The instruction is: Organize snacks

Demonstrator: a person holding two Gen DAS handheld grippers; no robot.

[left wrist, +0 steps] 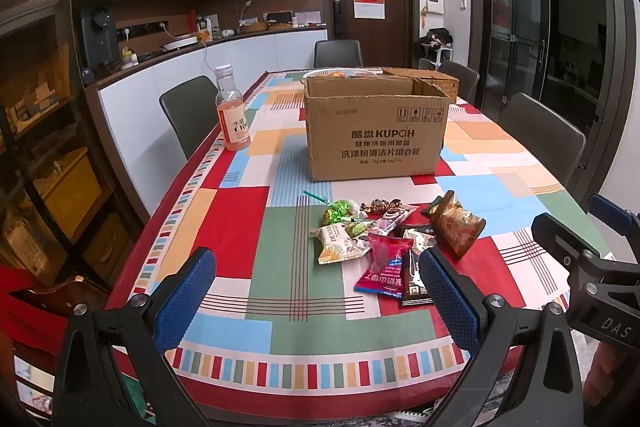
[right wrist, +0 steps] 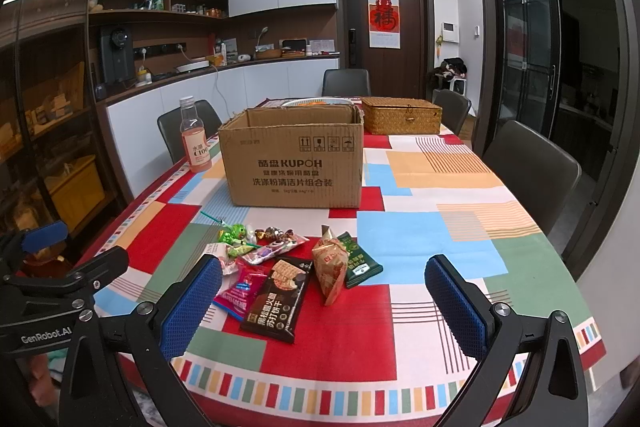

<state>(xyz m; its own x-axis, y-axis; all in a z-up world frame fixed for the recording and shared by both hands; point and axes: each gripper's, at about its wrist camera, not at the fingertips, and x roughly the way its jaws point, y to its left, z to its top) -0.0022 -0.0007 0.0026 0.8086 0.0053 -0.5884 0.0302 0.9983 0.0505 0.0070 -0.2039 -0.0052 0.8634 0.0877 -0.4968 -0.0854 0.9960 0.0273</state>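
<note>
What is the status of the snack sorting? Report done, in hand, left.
Done: nothing visible; the cardboard box stands open, its inside hidden. In hand: nothing; left gripper and right gripper are open and empty. Left: the whole snack pile lies on the tablecloth.

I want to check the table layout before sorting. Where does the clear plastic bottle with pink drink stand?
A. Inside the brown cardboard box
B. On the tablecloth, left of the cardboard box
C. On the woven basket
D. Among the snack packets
B: the clear plastic bottle with pink drink stands upright on the tablecloth, left of the brown cardboard box.
</note>
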